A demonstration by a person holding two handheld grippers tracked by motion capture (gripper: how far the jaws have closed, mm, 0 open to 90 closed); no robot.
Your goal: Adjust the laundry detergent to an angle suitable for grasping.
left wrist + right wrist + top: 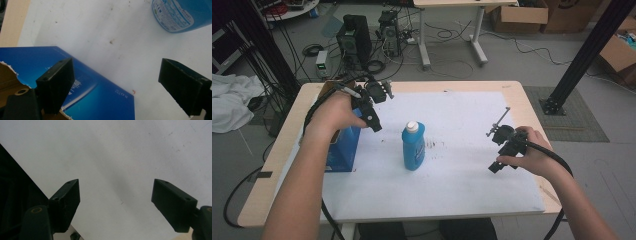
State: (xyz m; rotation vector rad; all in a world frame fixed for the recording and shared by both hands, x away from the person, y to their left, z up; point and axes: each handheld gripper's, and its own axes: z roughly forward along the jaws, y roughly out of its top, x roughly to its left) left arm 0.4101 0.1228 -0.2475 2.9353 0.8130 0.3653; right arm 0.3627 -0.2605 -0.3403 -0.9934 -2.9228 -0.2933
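Observation:
A blue bottle [413, 146] with a white cap stands upright in the middle of the white sheet [462, 190]. Its labelled side shows at the top right of the left gripper view [180, 13]. A blue box [343, 150] with a torn-open cardboard top stands at the sheet's left edge [100, 100]. My left gripper [375, 122] hangs open just above the box's right side, to the left of the bottle, with nothing between its jaws [116, 65]. My right gripper [498, 164] is held open over bare sheet to the right of the bottle, also holding nothing [116, 182].
The wooden table [277, 150] ends close behind the box and to the right of my right hand. On the floor beyond stand computer towers [354, 37], loose cables, a desk [452, 30] and cardboard boxes [519, 15]. A black post [587, 55] rises at the right.

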